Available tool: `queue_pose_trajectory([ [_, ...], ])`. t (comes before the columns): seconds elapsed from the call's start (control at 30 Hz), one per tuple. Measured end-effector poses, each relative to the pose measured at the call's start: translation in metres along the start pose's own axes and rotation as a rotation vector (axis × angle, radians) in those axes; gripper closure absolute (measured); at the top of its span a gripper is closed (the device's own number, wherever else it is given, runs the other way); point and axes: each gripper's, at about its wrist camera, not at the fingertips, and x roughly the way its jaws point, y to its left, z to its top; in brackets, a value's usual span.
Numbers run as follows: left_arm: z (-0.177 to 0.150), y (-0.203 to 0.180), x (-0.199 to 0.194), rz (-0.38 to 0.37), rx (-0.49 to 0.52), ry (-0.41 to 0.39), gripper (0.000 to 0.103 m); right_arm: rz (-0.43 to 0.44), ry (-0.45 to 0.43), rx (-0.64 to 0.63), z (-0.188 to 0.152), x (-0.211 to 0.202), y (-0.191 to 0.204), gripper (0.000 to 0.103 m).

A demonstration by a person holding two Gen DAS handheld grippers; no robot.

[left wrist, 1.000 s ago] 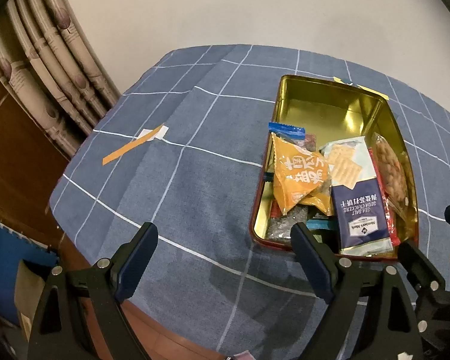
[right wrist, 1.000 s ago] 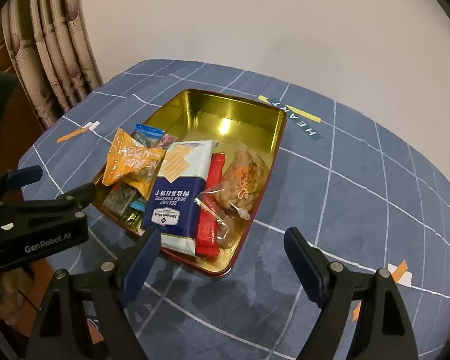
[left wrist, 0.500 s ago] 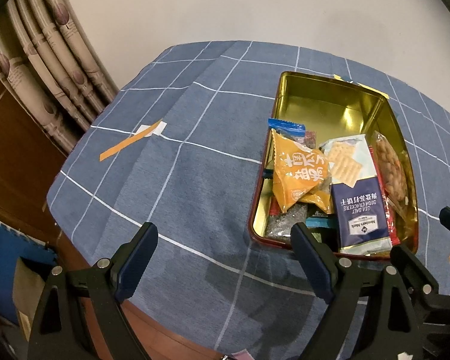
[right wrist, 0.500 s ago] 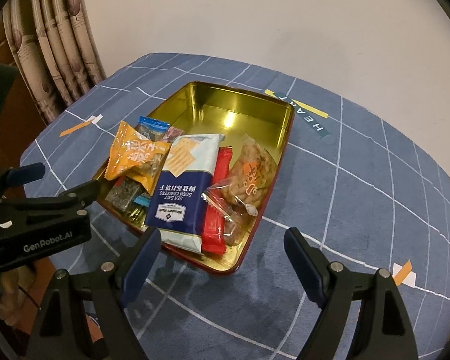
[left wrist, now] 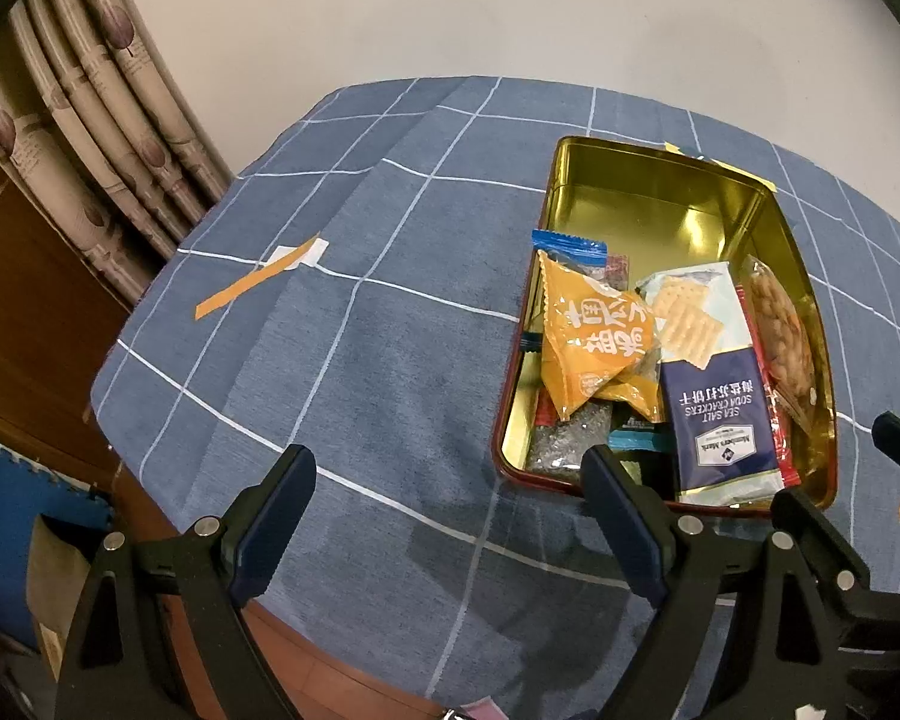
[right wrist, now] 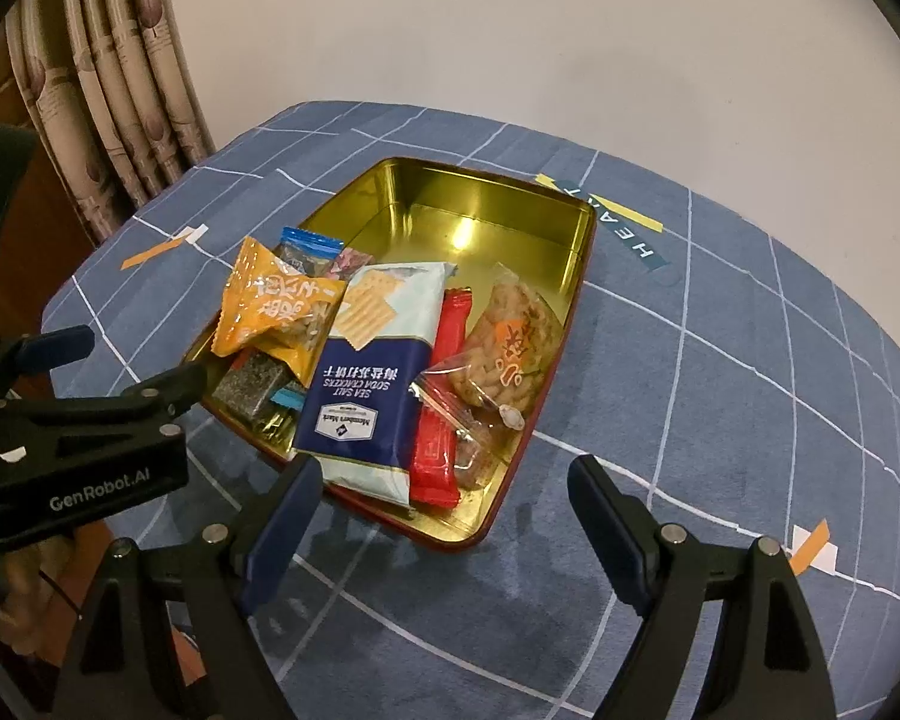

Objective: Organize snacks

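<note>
On the blue checked counter, snack packets (right wrist: 366, 384) already fill the gold rectangular metal tin (right wrist: 498, 204); both grippers' jaws stand wide, empty, none left outside.

"SEA SALT SODA CRACKERS" cracker pack (right wrist: 363, 384)

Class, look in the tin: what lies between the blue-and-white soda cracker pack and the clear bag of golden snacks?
A red wrapped bar lies between the cracker pack and the clear bag, clearest in the right wrist view.
</note>
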Motion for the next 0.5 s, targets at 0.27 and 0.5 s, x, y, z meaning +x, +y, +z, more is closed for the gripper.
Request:
queue_pose_trajectory([
  [0.27, -0.0007, -0.0029, -0.0009, 0.011, 0.019, -0.011, 0.015, 0.004, 0.001, 0.001, -0.0023, 0.0015, 0.0020, 0.017],
  [0.5, -0.0003, -0.0028, -0.0011, 0.009, 0.020, -0.011, 0.015, 0.014, 0.004, -0.006, -0.0035, 0.0036, 0.0049, 0.017],
])
